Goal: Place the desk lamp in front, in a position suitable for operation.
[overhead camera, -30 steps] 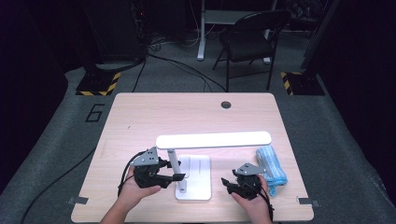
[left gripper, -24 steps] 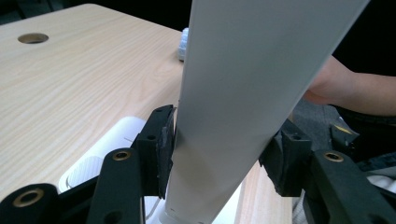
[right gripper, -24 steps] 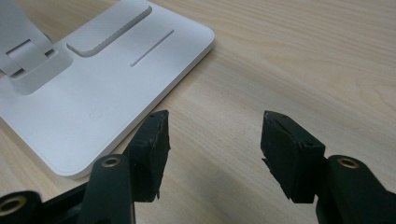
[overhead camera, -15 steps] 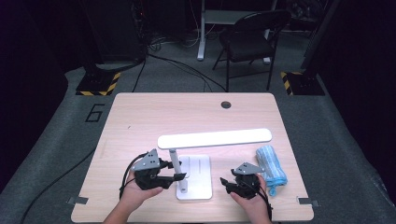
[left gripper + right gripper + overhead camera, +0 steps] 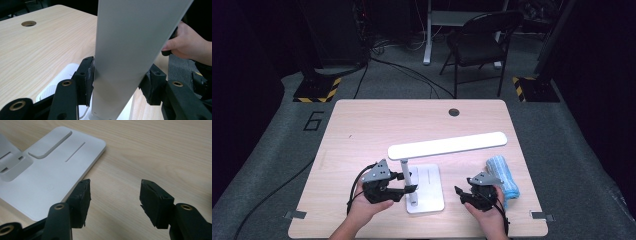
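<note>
My left gripper (image 5: 408, 183) clamps the white desk lamp (image 5: 424, 170) by its upright post, just above the base near the table's (image 5: 362, 125) front edge. My right gripper (image 5: 113, 200) gapes empty beside that base. Beyond it, the blue cloth (image 5: 504, 175) lies untouched; I judge wiping not begun.

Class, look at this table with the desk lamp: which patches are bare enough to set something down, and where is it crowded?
Free: the wide far strip of the table between the round hole and the lamp head, and the left side beside the left gripper. Crowded: the near edge, with the lamp base, right gripper and blue cloth.
</note>
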